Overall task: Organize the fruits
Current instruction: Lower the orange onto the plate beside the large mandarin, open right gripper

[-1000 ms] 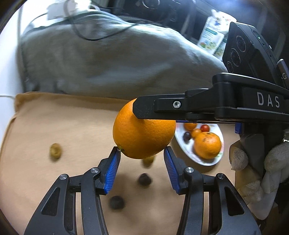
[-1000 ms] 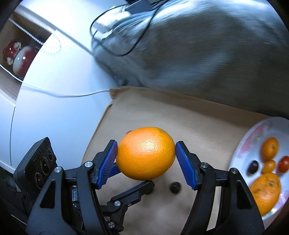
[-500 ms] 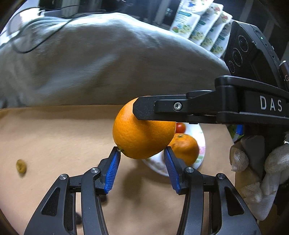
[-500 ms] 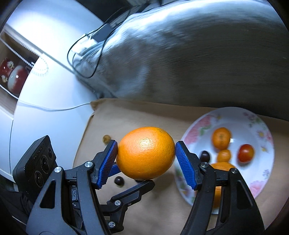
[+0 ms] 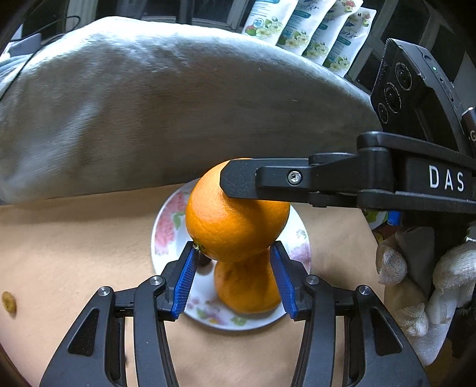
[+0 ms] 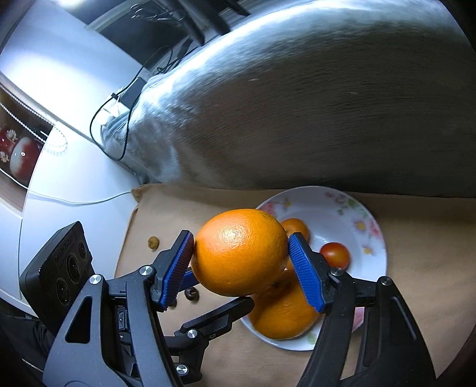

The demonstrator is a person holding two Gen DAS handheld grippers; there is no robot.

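Observation:
A large orange [image 6: 239, 251] is clamped between the blue pads of my right gripper [image 6: 241, 262], held above the near left part of a white floral plate [image 6: 342, 208]. It shows in the left wrist view [image 5: 235, 214] under the right gripper's black finger [image 5: 267, 178]. My left gripper [image 5: 235, 279] is open just below the orange; its blue pads flank the underside and I cannot tell if they touch. On the plate lie a second orange [image 6: 282, 312], a small mandarin [image 6: 296, 227] and a red tomato [image 6: 334, 254].
A tan cloth [image 5: 74, 238] covers the table. A small yellowish fruit [image 5: 9, 300] lies at its left, also in the right wrist view [image 6: 153, 241], and a dark berry [image 6: 191, 294] lies near the plate. A grey cushion [image 5: 148, 119] lies behind. Pouches [image 5: 306, 26] stand at the back.
Both grippers and the orange have moved right, from over the bare cloth to above the plate. The grip on the orange is unchanged.

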